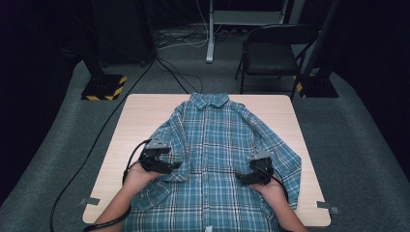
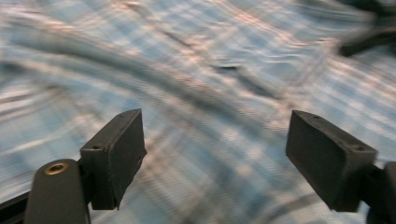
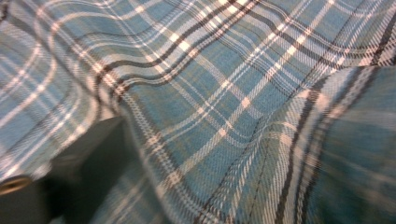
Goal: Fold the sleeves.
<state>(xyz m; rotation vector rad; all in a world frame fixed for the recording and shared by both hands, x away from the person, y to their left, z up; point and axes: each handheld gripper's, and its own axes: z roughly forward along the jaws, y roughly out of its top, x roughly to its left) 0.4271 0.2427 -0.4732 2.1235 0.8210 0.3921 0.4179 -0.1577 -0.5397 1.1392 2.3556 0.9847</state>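
Fingers (image 2: 116, 154) of left gripper (image 2: 215, 158) spread above unlabelled plaid shirt (image 2: 210, 70)

**Shirt spread on the table, a gripper on each side**

The shirt (image 1: 217, 154) lies on the table (image 1: 140, 113), collar at twelve o'clock, hem hanging over the six o'clock edge. The left gripper (image 1: 175, 166) sits at eight o'clock of the shirt's middle, over the sleeve there. The right gripper (image 1: 240, 177) sits at four o'clock, on the cloth. Behind the table, at one o'clock, stands a chair (image 1: 270, 58). A cable (image 1: 96, 140) runs across the floor at the table's nine o'clock side.
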